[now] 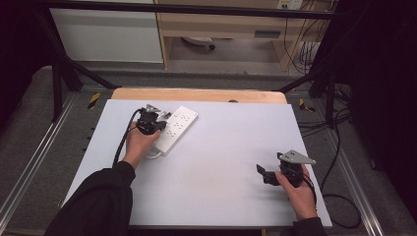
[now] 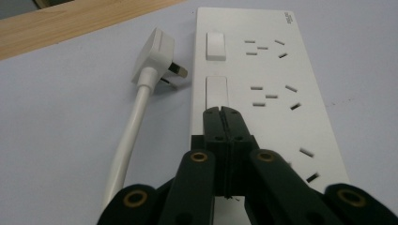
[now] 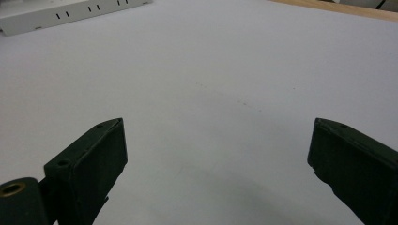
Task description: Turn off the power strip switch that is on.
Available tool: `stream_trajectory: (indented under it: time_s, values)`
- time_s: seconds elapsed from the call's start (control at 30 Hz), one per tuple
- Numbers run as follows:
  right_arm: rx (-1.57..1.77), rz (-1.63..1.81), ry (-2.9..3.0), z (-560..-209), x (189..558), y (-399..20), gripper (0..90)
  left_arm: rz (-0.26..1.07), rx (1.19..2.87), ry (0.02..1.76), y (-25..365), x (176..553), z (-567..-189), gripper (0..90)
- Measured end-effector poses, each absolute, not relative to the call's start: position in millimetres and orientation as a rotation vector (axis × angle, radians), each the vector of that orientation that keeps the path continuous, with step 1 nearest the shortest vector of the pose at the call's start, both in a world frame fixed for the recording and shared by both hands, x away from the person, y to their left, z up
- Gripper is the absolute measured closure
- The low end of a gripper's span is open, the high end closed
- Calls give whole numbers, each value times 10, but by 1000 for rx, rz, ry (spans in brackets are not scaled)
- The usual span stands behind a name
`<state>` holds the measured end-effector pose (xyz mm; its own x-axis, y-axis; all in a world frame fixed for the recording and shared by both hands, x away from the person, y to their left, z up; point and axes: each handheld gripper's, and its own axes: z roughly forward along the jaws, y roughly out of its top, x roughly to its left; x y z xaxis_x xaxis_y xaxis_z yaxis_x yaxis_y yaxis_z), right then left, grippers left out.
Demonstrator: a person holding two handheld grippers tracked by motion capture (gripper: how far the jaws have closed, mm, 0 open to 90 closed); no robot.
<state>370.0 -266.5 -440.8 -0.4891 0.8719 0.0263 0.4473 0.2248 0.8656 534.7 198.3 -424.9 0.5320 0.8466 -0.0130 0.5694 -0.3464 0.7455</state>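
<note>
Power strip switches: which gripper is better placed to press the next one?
Left. The left gripper, jaws shut, sits over the power strip with its tip at the second rocker switch. The right gripper is open above bare table, well away from the strip.

- A lab or test room, set up for recording handling work.
- A table with a pale sheet stands inside a black metal frame, ringed by grey carpet.
- Loose cables trail off the table's right edge; more hang by a wall socket at the back.
- Plain wooden shelving and a white cabinet line the far side.
</note>
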Motion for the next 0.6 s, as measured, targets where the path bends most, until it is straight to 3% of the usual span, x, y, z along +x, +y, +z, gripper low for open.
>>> stream_trajectory:
  time_s: [0.6]
  values:
    - [1210,1197,2032,-4408,3699,-2677,54,498,2069,1136,1947,5363,-4242,899]
